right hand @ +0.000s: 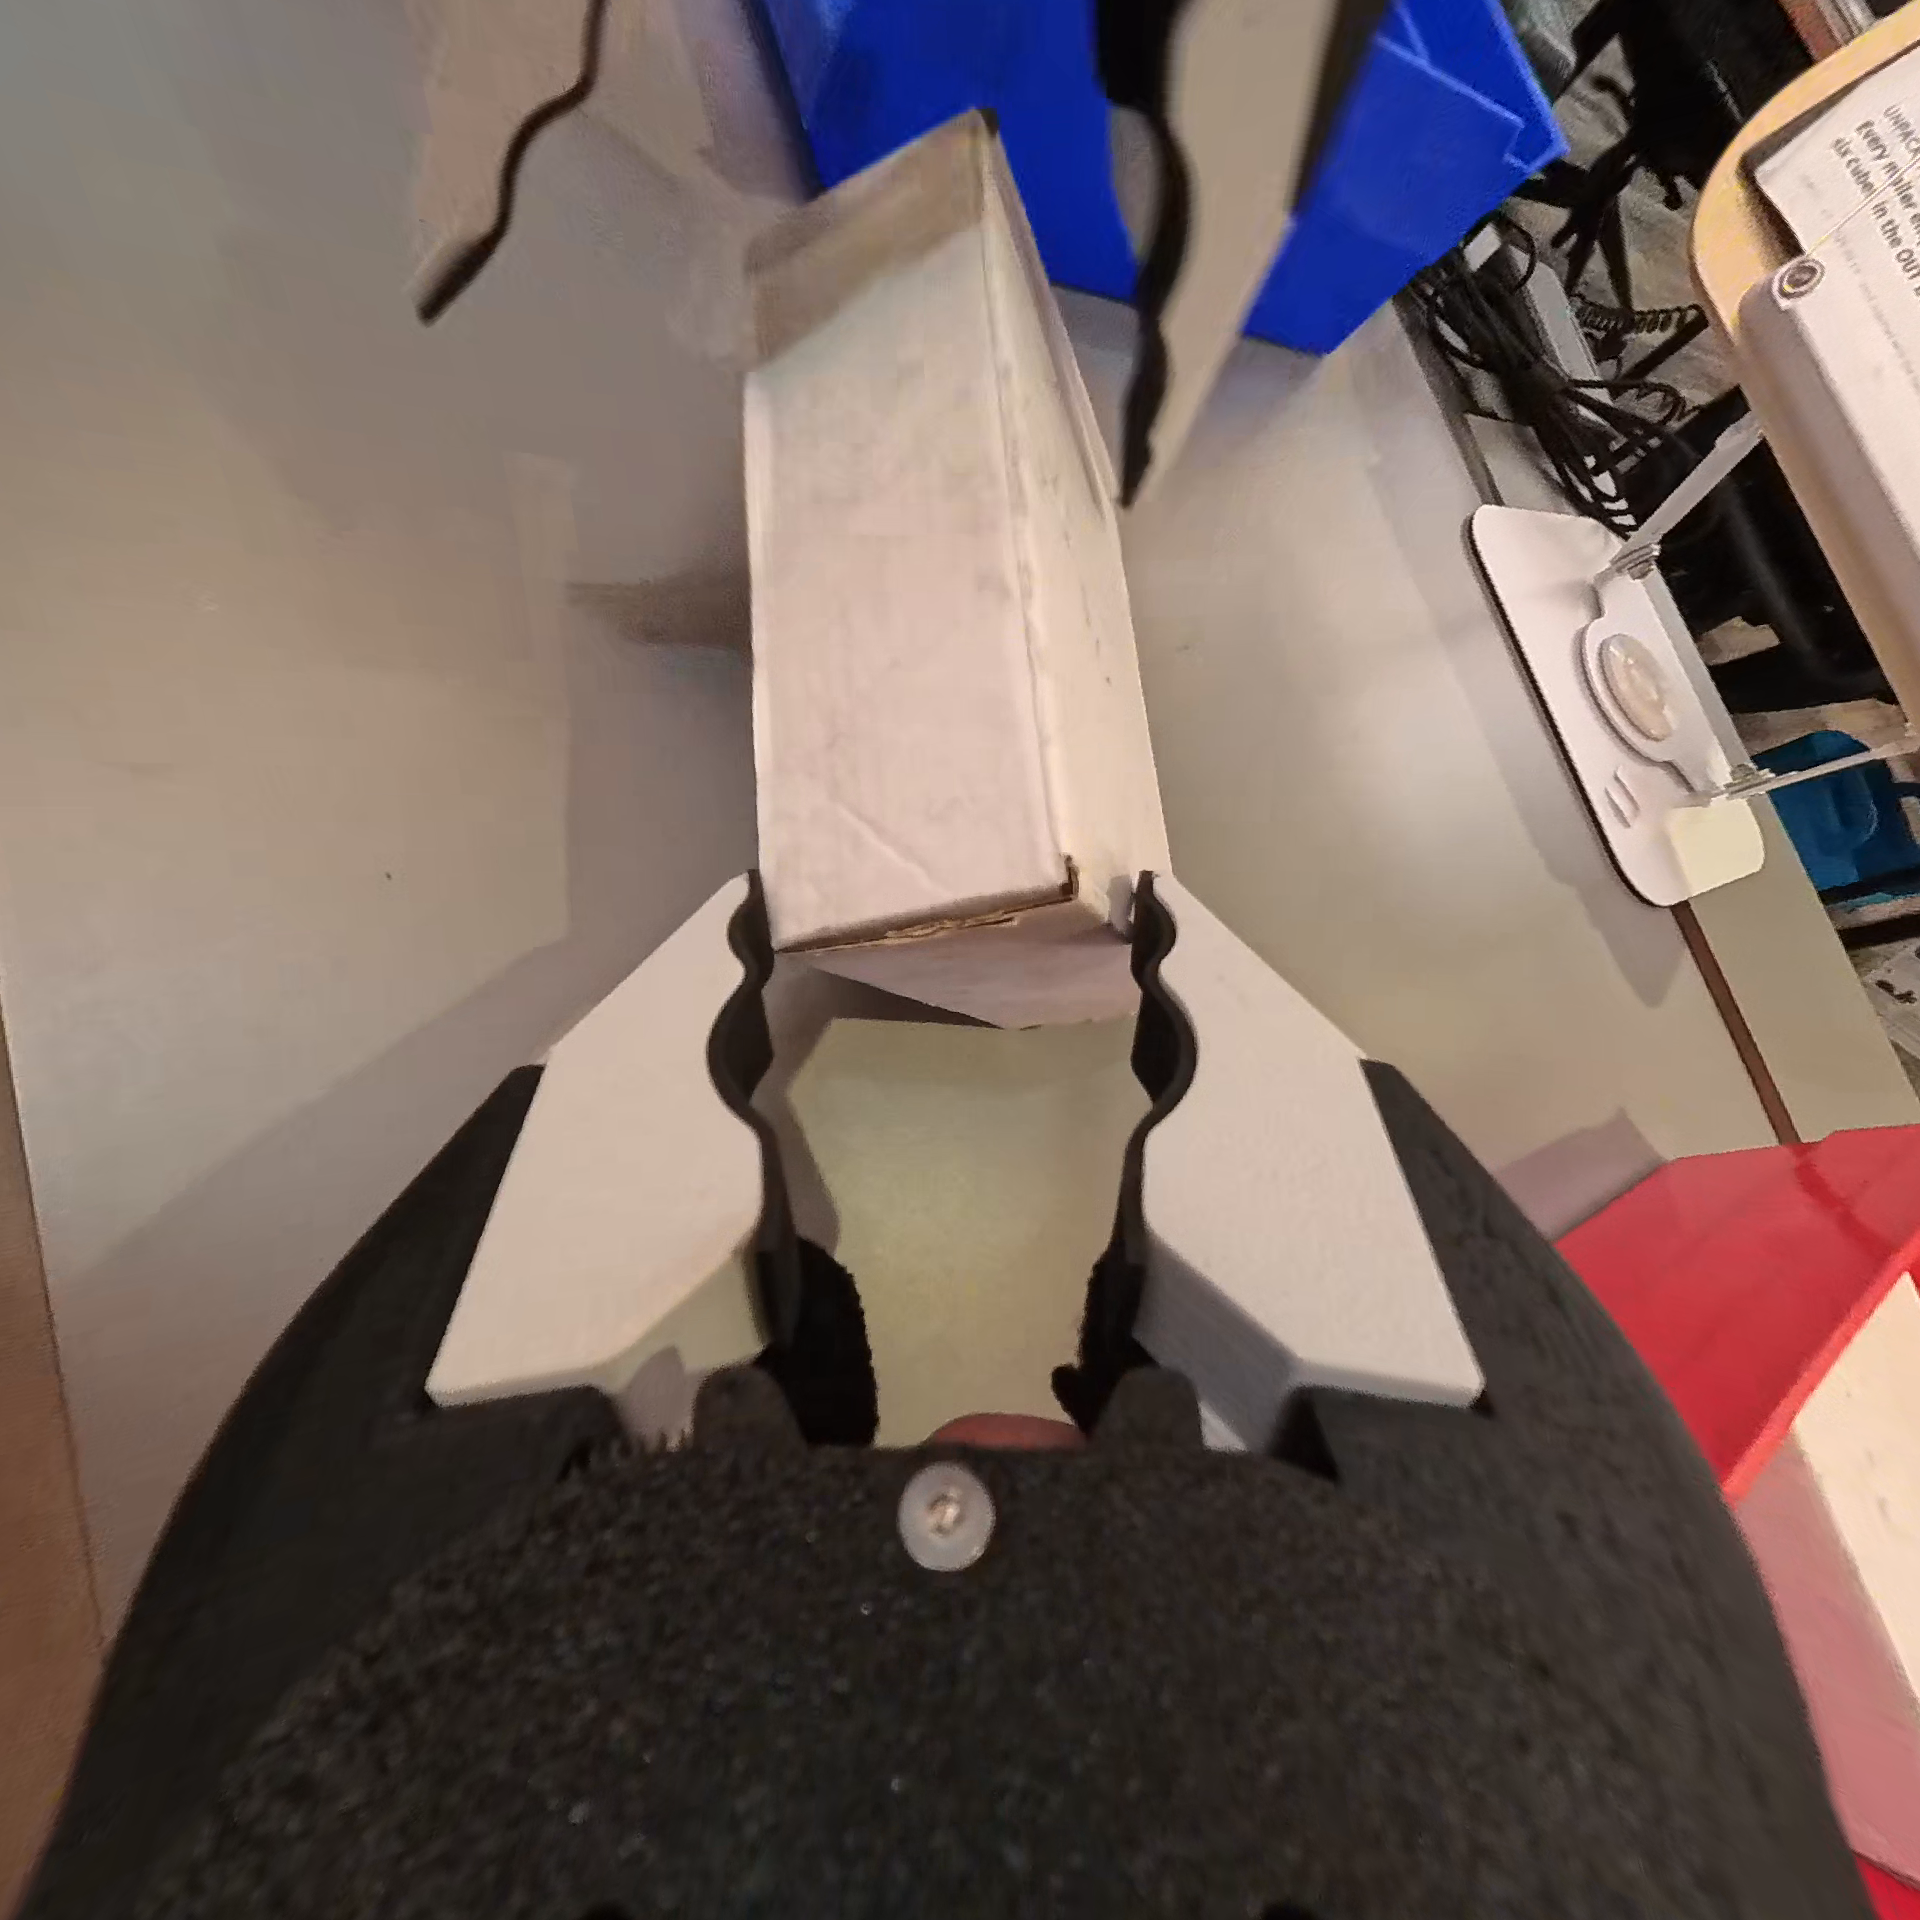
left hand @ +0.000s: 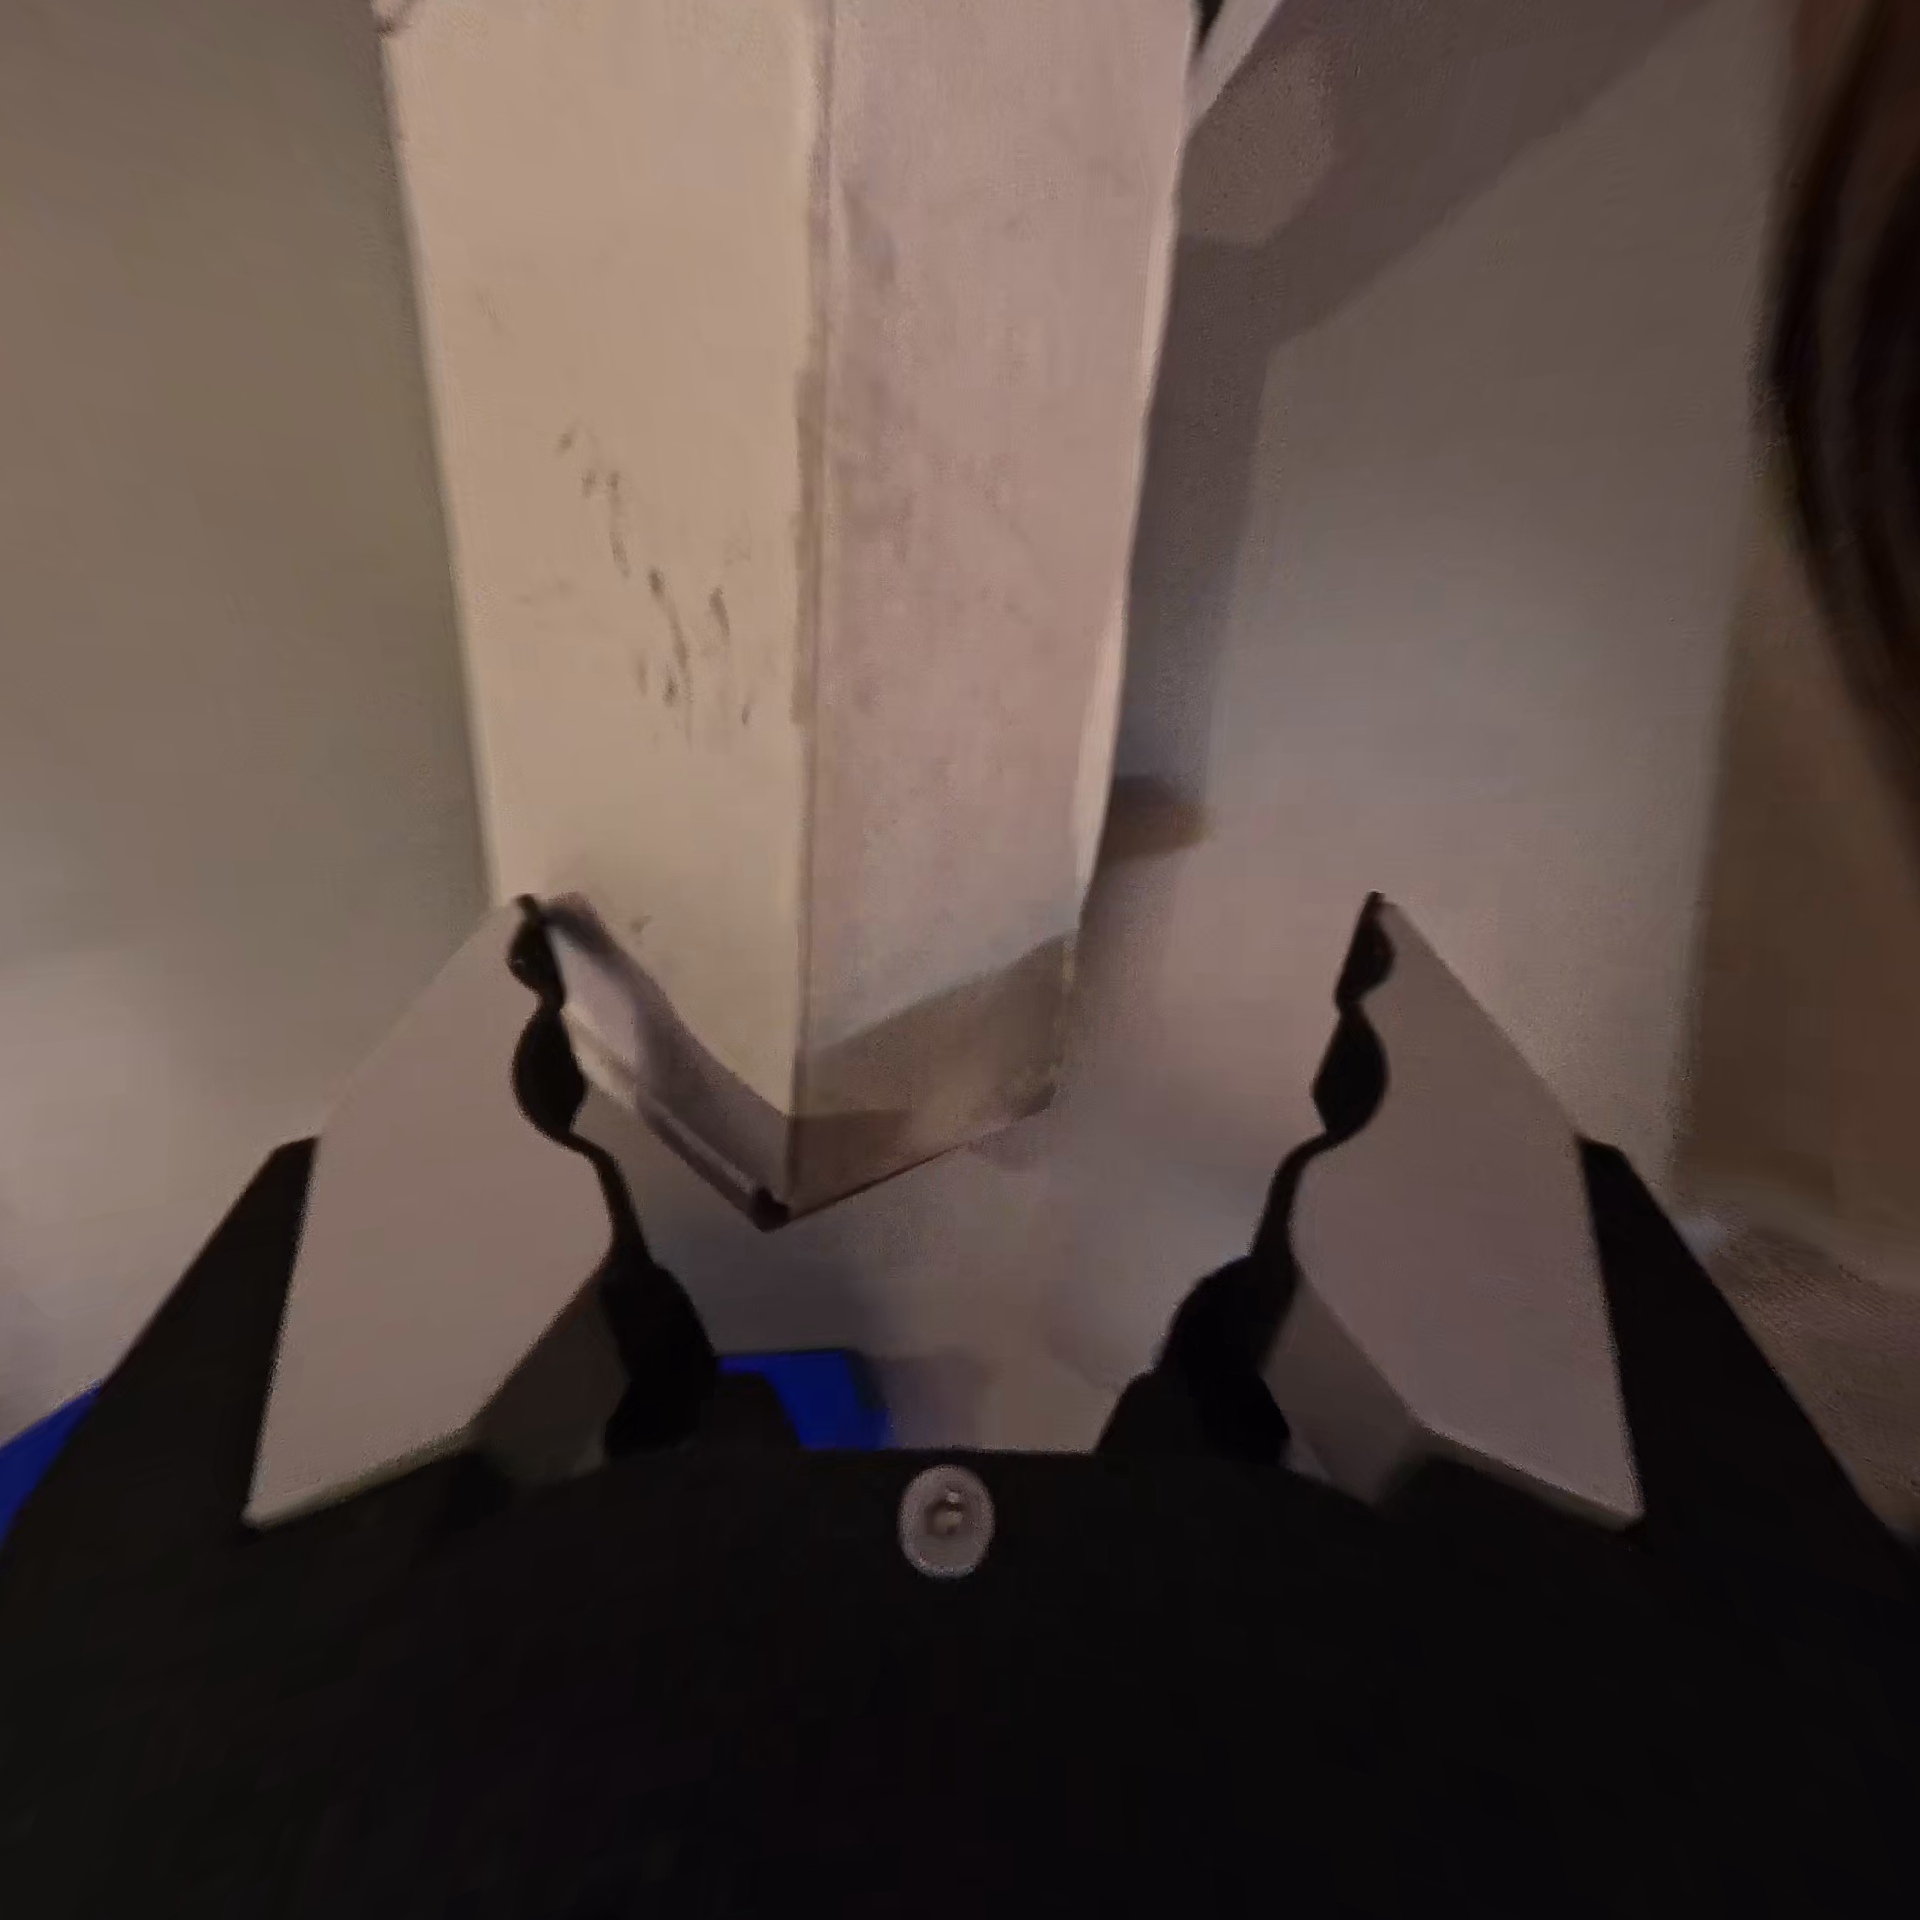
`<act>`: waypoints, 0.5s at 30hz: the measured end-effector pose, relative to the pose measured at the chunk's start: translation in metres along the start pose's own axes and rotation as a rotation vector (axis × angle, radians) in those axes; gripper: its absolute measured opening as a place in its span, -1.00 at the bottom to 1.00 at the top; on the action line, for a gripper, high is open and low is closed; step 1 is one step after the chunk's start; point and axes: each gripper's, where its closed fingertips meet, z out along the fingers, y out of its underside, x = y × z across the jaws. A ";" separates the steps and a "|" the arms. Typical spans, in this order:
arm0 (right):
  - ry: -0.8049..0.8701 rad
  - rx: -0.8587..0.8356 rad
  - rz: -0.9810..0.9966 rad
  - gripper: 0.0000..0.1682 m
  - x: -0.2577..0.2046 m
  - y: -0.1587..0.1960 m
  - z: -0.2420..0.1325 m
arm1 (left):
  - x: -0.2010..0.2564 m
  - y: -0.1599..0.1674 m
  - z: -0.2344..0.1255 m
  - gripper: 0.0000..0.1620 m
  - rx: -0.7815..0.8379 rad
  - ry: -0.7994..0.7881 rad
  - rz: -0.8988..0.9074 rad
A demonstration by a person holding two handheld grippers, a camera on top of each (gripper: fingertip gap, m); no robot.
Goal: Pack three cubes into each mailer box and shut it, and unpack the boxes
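A shut white mailer box (right hand: pixel 914 644) lies lengthwise between both grippers over the pale table (right hand: pixel 260 727). My right gripper (right hand: pixel 945 888) is shut on its near end, and that end sits tilted a little off the table. In the left wrist view the other end of the box (left hand: pixel 644 520) points a corner in between the fingers of my left gripper (left hand: pixel 953 909). That gripper is wide open, and its left fingertip (left hand: pixel 525 940) touches the box edge. It also shows at the top of the right wrist view (right hand: pixel 779 405). No cubes are in view.
A blue bin (right hand: pixel 935 135) stands behind the box's far end and shows low in the left wrist view (left hand: pixel 821 1392). A red bin (right hand: pixel 1714 1299) holding a white box (right hand: pixel 1870 1507) is at the right. A paper sheet on a white stand (right hand: pixel 1590 707) and cables (right hand: pixel 1558 343) lie beyond the table's right edge. Across from one pair of fingers to the other is roughly 11 cm.
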 end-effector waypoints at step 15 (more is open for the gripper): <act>-0.062 0.024 0.015 0.20 -0.004 0.007 0.010 | -0.019 -0.023 -0.022 -0.27 0.064 -0.703 0.245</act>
